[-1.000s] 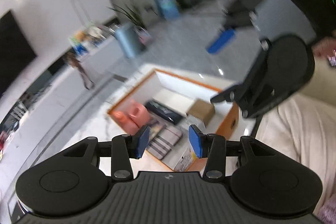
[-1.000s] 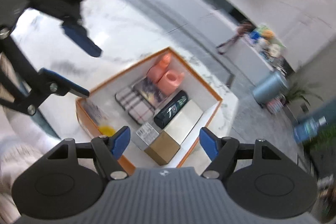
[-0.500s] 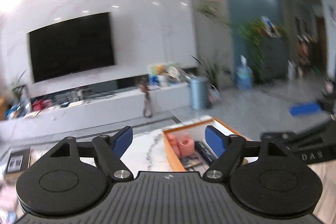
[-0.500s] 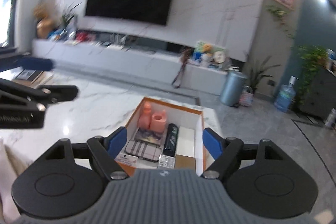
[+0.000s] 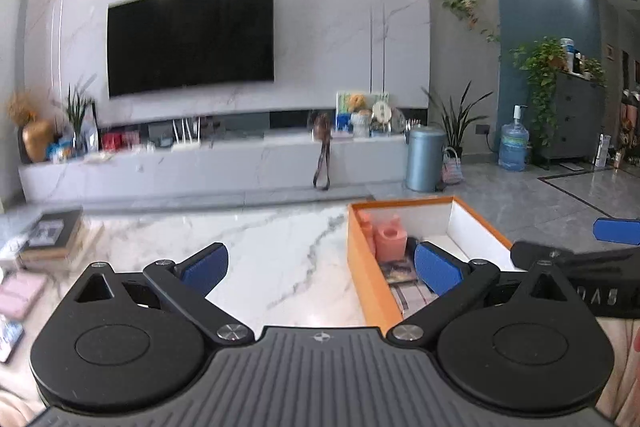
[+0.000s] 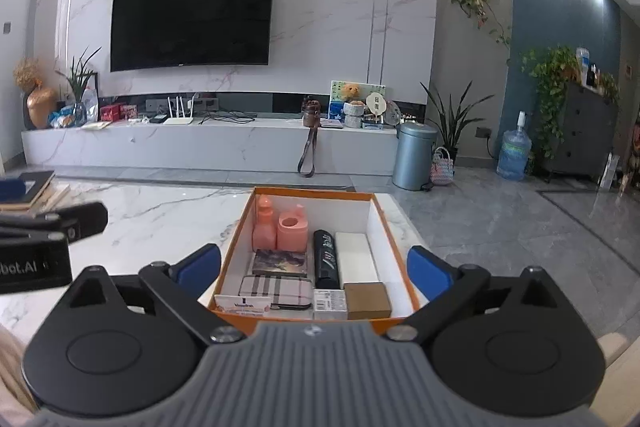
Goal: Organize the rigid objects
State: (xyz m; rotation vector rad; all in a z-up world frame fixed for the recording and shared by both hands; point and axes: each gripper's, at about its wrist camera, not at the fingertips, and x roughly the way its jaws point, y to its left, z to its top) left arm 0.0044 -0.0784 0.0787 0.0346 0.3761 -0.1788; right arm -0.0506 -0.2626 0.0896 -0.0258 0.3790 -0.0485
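Note:
An orange-rimmed white box (image 6: 236, 239) sits on the marble table (image 6: 152, 223), straight ahead of my right gripper (image 6: 315, 271). Inside are a pink bottle (image 6: 264, 227), a pink cup (image 6: 292, 231), a black bottle (image 6: 326, 259), a white box (image 6: 356, 259), a brown box (image 6: 367, 301), a plaid case (image 6: 276, 291) and small cards. The right jaws are opening and grip nothing. My left gripper (image 5: 320, 269) hovers over bare marble left of the box (image 5: 360, 259); its jaws are opening too, with nothing between them. Each gripper shows at the edge of the other's view.
A stack of books (image 5: 52, 235) and a pink flat item (image 5: 20, 293) lie at the table's left end. Beyond the table are a TV wall, a low cabinet, a grey bin (image 6: 412, 155) and a water jug (image 6: 514, 155) on the floor.
Both views have rolled from a tilted look down at the box to an upright, more level look across the room. Both pairs of jaws have spread wider.

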